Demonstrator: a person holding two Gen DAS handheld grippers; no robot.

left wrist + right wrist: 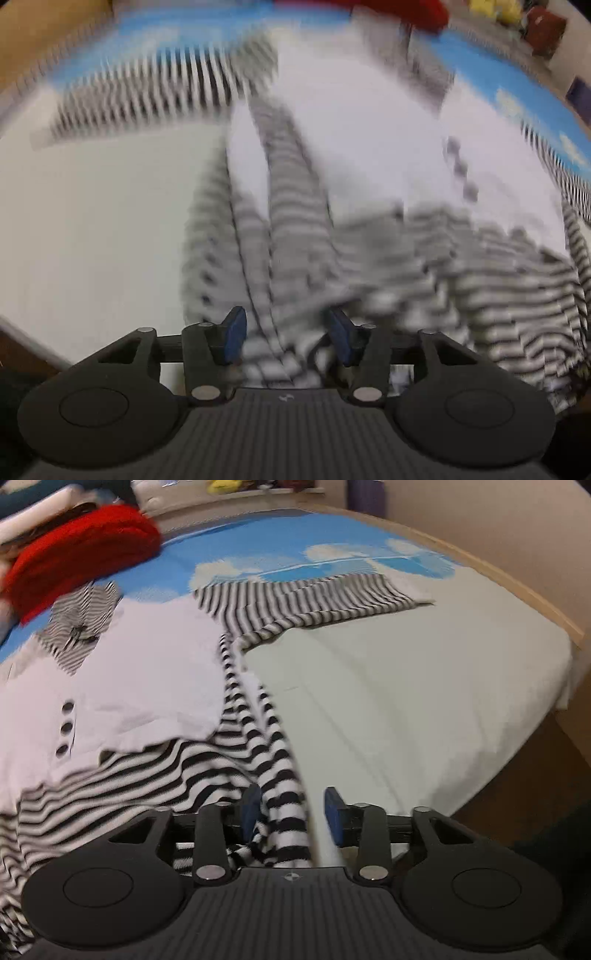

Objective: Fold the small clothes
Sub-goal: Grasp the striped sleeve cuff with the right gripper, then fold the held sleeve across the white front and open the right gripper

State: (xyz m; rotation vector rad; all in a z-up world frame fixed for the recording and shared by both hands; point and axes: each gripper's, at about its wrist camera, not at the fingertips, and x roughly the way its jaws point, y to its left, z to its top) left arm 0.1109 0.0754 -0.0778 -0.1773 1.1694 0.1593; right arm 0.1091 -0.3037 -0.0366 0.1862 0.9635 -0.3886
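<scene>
Plainly, both grippers' fingers (236, 334) stand apart astride the striped garment (258, 746) (no legible writing).

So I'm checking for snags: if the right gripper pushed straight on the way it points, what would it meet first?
Probably the black-and-white striped sleeve, which already lies between the right gripper's fingers. Under it is the white sheet.

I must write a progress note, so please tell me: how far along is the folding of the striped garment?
Little looks done: the striped garment lies rumpled on the white sheet, one sleeve spread out flat. In hand: striped cloth sits between the blue pads of the left gripper and right gripper, but neither clearly pinches it. Left: every fold. The red clothing behind also waits.
</scene>
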